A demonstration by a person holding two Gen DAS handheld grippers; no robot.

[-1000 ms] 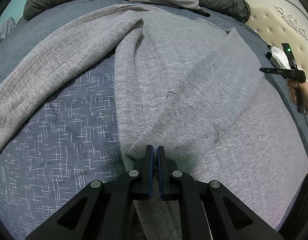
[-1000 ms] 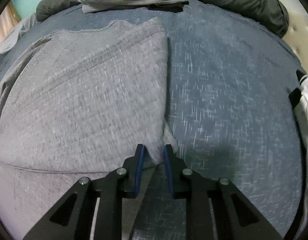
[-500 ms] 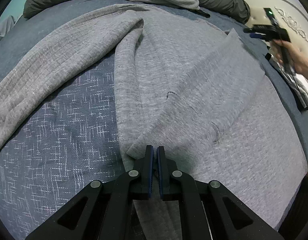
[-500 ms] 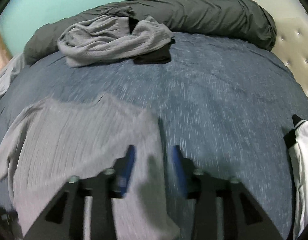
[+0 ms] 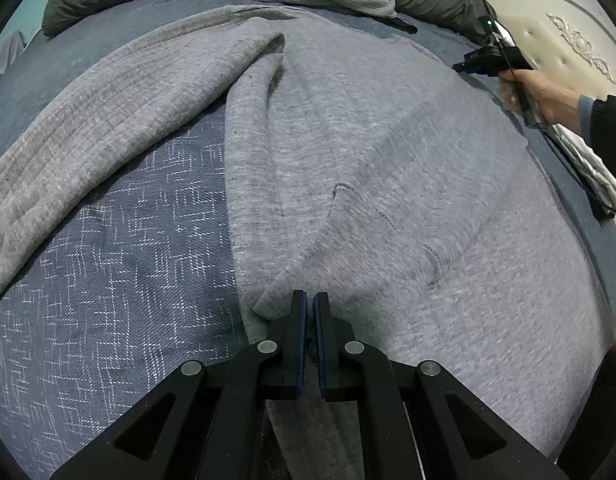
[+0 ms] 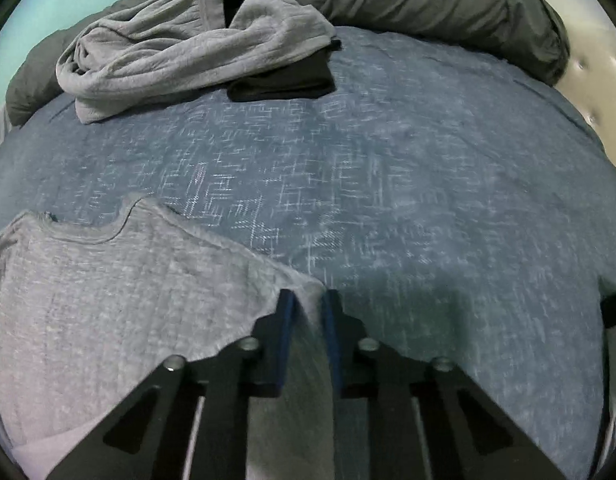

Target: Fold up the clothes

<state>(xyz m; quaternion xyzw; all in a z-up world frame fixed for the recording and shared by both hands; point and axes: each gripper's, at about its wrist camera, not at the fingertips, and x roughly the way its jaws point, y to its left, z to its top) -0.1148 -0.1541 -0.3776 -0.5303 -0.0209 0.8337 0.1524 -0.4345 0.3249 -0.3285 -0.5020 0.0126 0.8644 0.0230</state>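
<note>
A grey knit long-sleeved top (image 5: 388, 168) lies spread across the middle of a bed (image 5: 107, 280) covered in a blue cloth with a white woven pattern. One sleeve (image 5: 87, 128) trails away toward the bed's left edge, and a folded layer of the body lies over the rest.

The left gripper (image 5: 310, 300) sits at the near edge of the top, its fingers drawn together on a fold of the grey fabric, which bunches just at the tips.

The right gripper (image 6: 308, 300) is at the top's far right corner, near the shoulder by the neckline (image 6: 87, 236). Its fingers are closing, with the edge of the grey fabric between them; motion blur hides whether the pads already press on it. In the left wrist view the same gripper (image 5: 462, 67) appears near the bed's far right corner, held by a hand (image 5: 544, 92) in a dark sleeve.

Along the bed's far edge lie a dark grey rolled duvet (image 6: 428, 4), a crumpled grey garment (image 6: 179, 52) and a folded black garment (image 6: 283, 78) partly under it. A cream tufted headboard (image 5: 556, 40) stands at the right.
</note>
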